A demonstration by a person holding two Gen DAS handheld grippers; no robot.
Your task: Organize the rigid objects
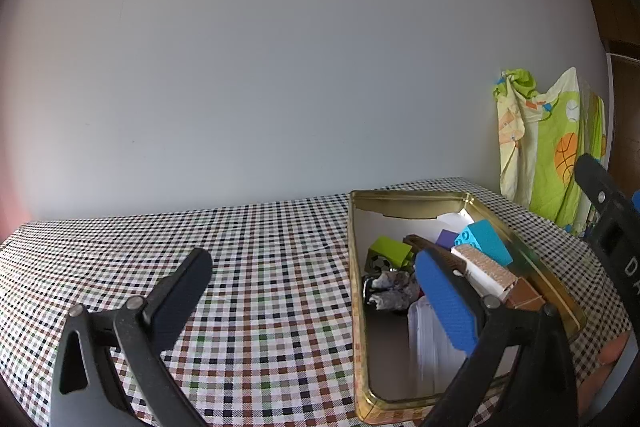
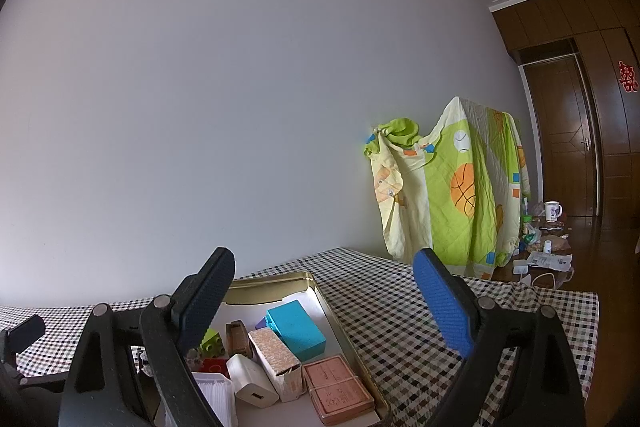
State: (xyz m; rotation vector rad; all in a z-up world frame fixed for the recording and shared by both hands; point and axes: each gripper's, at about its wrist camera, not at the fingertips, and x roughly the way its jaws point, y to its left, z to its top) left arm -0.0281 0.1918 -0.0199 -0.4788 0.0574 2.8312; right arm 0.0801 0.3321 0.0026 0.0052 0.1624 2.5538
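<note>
A shallow gold-coloured rectangular metal tin (image 2: 344, 327) is seen on the checked tablecloth (image 1: 260, 267). Inside the tin are lying a turquoise plastic building block (image 2: 296, 331), a white plug-in charger (image 2: 252, 381) and a banded brown card stack (image 2: 340, 389). The left gripper (image 1: 316, 291) is held wide open above the tin's left rim, nothing gripped. The right gripper (image 2: 324, 291) is likewise spread wide over the tin, empty.

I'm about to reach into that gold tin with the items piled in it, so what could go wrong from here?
1. The items in the gold tin are packed tight: the turquoise block leans on the patterned carton, so lifting one may topple its neighbours.
2. The right gripper and left gripper, both open, hover close over the tin and could collide.
3. The checked tablecloth may let the tin slide if nudged.
</note>
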